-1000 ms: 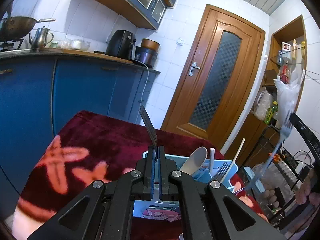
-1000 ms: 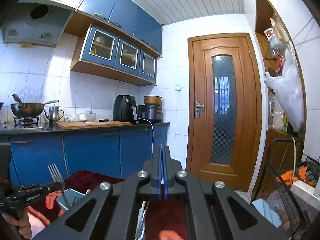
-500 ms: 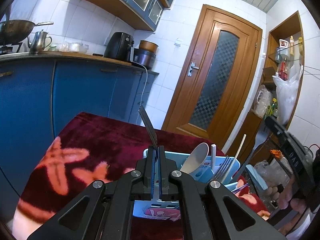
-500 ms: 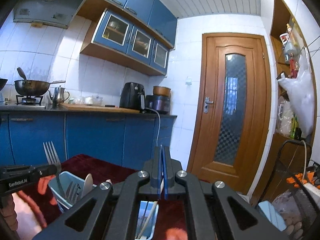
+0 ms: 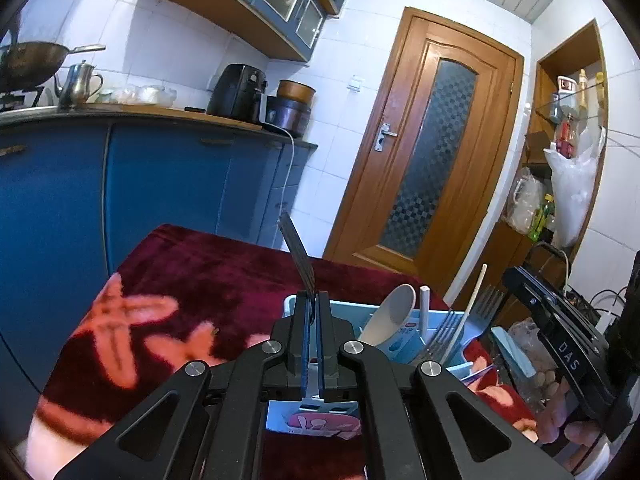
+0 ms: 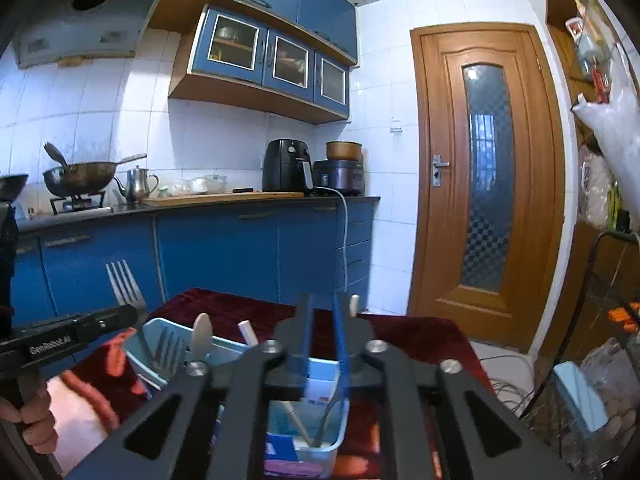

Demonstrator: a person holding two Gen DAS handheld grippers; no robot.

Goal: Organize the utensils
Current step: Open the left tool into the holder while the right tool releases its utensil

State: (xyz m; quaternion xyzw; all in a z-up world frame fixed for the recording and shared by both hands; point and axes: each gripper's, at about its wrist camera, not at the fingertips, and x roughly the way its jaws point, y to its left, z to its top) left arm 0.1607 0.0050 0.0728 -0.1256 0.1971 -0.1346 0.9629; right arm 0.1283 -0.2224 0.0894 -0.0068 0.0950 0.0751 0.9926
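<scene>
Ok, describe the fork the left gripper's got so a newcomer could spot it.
A pale blue utensil bin stands on the dark red tablecloth. At its left end in the right wrist view, one fork points tines-up, pinched in the left gripper. Unlike the forks resting inside, it rises above them.

Wooden door point(image 6: 486, 184), wok point(image 6: 80, 172), kettle point(image 6: 138, 184)

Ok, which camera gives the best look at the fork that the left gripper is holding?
The right wrist view. There the fork stands tines up and nearly face-on, each tine distinct, above the left gripper. The left wrist view shows it only edge-on, a thin dark strip rising from the shut jaws, with no tines to make out.
</scene>
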